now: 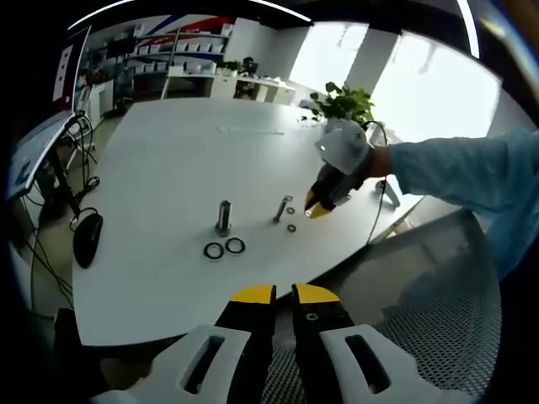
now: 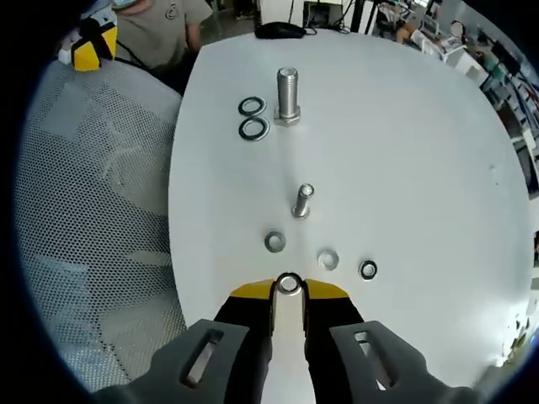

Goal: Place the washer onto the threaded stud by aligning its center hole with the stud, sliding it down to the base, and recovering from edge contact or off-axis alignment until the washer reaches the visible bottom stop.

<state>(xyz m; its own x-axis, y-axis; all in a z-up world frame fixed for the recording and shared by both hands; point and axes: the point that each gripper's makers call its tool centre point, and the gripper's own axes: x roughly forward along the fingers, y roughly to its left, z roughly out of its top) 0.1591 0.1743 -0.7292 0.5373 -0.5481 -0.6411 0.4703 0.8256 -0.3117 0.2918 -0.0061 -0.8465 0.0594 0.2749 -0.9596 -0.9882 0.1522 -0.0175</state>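
In the right gripper view, my right gripper [image 2: 289, 286] is shut on a small metal washer [image 2: 289, 284], held at its yellow tips low over the white table [image 2: 421, 168]. The small threaded stud [image 2: 302, 200] stands upright a short way ahead of it. Three more small washers [image 2: 274, 241] lie between the gripper and the stud. The left gripper view shows the same small stud [image 1: 282, 208] with the right gripper [image 1: 318, 204] just right of it, held by a hand in a blue sleeve. My left gripper [image 1: 285, 295] hangs shut and empty off the table's near edge.
A large bolt-like stud [image 2: 287, 94] stands farther along the table with two large dark washers [image 2: 253, 118] beside it. A black mouse [image 2: 282, 29] lies at the far edge. A grey mesh chair [image 2: 93, 210] sits along the table's side. A potted plant [image 1: 341, 105] stands at the table's end.
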